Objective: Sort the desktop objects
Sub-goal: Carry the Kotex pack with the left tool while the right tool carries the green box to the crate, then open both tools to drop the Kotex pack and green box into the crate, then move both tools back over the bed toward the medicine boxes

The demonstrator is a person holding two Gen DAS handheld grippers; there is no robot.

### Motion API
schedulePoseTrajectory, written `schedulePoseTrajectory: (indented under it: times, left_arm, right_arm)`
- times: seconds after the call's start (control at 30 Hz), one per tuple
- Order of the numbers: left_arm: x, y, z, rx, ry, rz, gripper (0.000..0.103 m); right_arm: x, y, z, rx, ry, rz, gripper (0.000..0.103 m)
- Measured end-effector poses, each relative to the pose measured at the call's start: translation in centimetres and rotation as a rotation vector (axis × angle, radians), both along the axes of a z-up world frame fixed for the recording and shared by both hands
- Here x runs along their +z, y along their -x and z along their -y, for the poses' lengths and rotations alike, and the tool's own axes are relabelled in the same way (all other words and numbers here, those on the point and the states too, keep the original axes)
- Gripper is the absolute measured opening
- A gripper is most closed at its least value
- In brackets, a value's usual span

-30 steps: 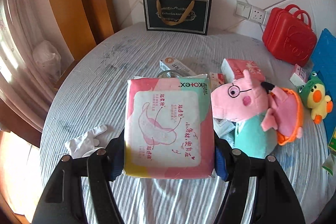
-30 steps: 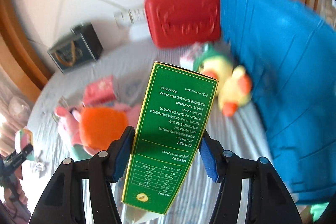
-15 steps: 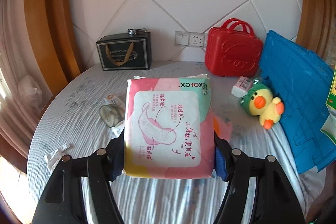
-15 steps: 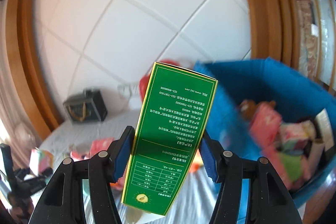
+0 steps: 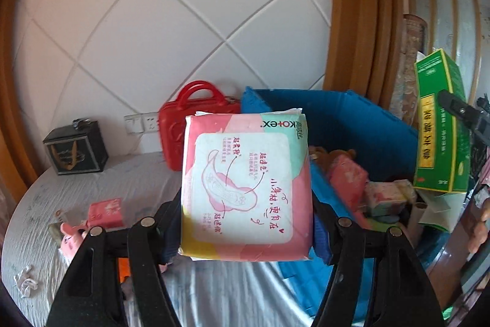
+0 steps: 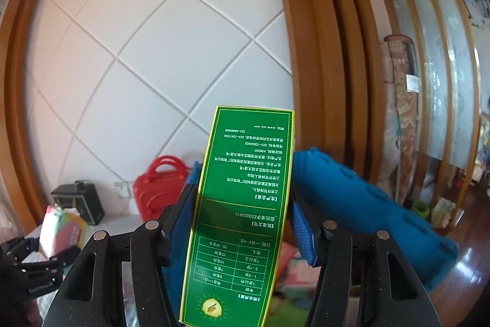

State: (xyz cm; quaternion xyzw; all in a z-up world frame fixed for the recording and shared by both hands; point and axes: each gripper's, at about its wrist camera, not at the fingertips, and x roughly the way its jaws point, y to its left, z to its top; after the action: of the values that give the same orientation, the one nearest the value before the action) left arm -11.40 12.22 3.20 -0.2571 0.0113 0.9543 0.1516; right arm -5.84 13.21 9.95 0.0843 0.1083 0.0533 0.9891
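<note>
Pink soft-plastic pad packet [image 5: 245, 189] is clamped flat between the left gripper [image 5: 245, 222] fingers, held beside the open blue plastic crate [image 5: 361, 124]. The tall green cardboard medicine box [image 6: 242, 213] sits between the closing right gripper [image 6: 242, 229] jaws, pads touching its sides, above that crate. Each item should be carried fully past the crate wall before release — dropped low, clear of the other.

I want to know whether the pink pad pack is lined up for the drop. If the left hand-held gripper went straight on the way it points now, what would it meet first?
Probably the blue bin: the left hand-held gripper, shut on the pink pad pack, points at its near wall and open inside. Depth is unclear.
</note>
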Motion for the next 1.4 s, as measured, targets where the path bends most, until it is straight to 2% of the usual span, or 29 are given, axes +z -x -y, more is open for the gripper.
schedulePoseTrajectory:
  times: [0.13, 0.23, 0.4, 0.6, 0.7, 0.77, 0.97, 1.0, 1.1, 1.13, 1.4]
  left_arm:
    - [0.9, 0.5, -7.3, -0.079, 0.022, -0.002, 0.067]
    - [0.8, 1.0, -11.4, -0.118, 0.036, 0.027, 0.067]
    - [-0.6, 2.1, -15.8, -0.142, 0.072, 0.103, 0.067]
    - [-1.8, 2.5, -18.6, -0.148, 0.118, 0.152, 0.067]
    - [-2.3, 2.7, -19.0, -0.136, 0.133, 0.175, 0.069]
    - [-2.4, 3.1, -18.8, -0.130, 0.135, 0.190, 0.070]
    - [-2.1, 2.9, -18.3, -0.105, 0.124, 0.174, 0.078]
    - [-2.1, 2.8, -18.3, -0.102, 0.123, 0.169, 0.079]
    - [-2.0, 2.6, -18.0, -0.097, 0.119, 0.163, 0.079]
    - [-1.9, 2.5, -17.8, -0.095, 0.118, 0.160, 0.079]
    - [-0.8, 1.2, -15.9, -0.068, 0.085, 0.098, 0.079]
  right_arm:
    - [-1.1, -1.6, 3.6, -0.033, 0.010, -0.014, 0.058]
    - [-2.3, -2.5, 5.9, -0.070, 0.020, -0.030, 0.058]
    - [-4.4, -4.2, 8.8, -0.125, 0.044, -0.078, 0.058]
    - [-6.4, -5.7, 10.0, -0.174, 0.098, -0.149, 0.058]
    - [-7.3, -6.9, 10.1, -0.194, 0.127, -0.233, 0.058]
    - [-7.4, -7.5, 10.5, -0.182, 0.111, -0.270, 0.058]
    - [-7.9, -8.4, 10.9, -0.219, 0.137, -0.343, 0.059]
    - [-8.0, -8.4, 10.8, -0.221, 0.139, -0.345, 0.063]
    - [-8.0, -8.0, 10.7, -0.235, 0.132, -0.350, 0.095]
    - [-7.9, -7.8, 10.6, -0.242, 0.142, -0.343, 0.100]
    - [-7.3, -6.6, 9.5, -0.267, 0.176, -0.333, 0.103]
